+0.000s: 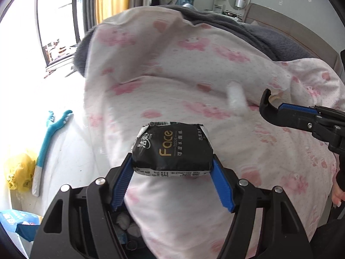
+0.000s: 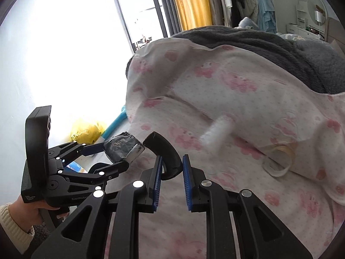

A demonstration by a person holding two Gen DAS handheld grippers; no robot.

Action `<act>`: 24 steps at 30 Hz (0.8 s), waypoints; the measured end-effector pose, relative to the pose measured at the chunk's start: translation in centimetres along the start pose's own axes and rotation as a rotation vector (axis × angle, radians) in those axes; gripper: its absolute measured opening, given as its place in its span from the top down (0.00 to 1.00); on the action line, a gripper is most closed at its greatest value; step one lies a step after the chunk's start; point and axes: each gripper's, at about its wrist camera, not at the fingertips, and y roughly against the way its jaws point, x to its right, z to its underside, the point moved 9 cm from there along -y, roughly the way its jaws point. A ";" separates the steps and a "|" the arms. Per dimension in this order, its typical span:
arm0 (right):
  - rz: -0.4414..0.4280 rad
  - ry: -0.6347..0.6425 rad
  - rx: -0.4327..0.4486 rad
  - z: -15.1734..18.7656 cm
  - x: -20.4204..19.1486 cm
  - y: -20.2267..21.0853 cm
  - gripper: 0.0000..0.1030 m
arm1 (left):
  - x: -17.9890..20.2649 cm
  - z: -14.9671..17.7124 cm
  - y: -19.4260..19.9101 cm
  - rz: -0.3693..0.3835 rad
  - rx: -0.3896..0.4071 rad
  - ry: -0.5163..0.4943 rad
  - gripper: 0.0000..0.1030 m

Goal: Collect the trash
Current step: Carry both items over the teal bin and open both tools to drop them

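The black tissue pack with gold "Face" lettering is clamped between the blue pads of the left gripper, held up in the air over the pink-patterned quilt on the bed. From the right wrist view the same pack shows side-on, crumpled, pinched at its ends by the left gripper, with a hand in a cream cuff wrapped round the handle below.

Over to the right gripper: its pads are closed in on a curved black piece that arcs up and out from between them. In the left view that gripper comes in from the right edge, the black curve hooking upward over the quilt.

Out on the quilt lie a white fuzzy roll, blurred, and just right of it a ring of pale tape lying in a fold. A dark grey blanket is bunched beyond the quilt.

Containers next: low between the left gripper's arms there's a dark bin with white crumpled wads inside. On the floor to the left sits a yellow plastic bag, contents hard to tell, beside a blue long-handled tool. A blue packet pokes in at the lower left.
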 end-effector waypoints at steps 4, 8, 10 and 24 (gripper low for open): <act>-0.026 0.021 -0.005 -0.5 -2.6 -1.1 0.81 | -2.6 0.6 1.0 -0.029 0.002 0.027 0.30; -0.055 0.052 -0.016 -0.7 -5.3 -2.4 0.81 | -5.3 1.7 1.8 -0.062 -0.004 0.040 0.30; -0.068 0.067 -0.023 -0.7 -6.7 -2.9 0.81 | -6.4 2.2 1.8 -0.078 -0.019 0.044 0.30; -0.162 0.185 -0.103 0.4 -16.9 -7.8 0.81 | -14.6 9.3 1.6 -0.179 -0.220 0.102 0.30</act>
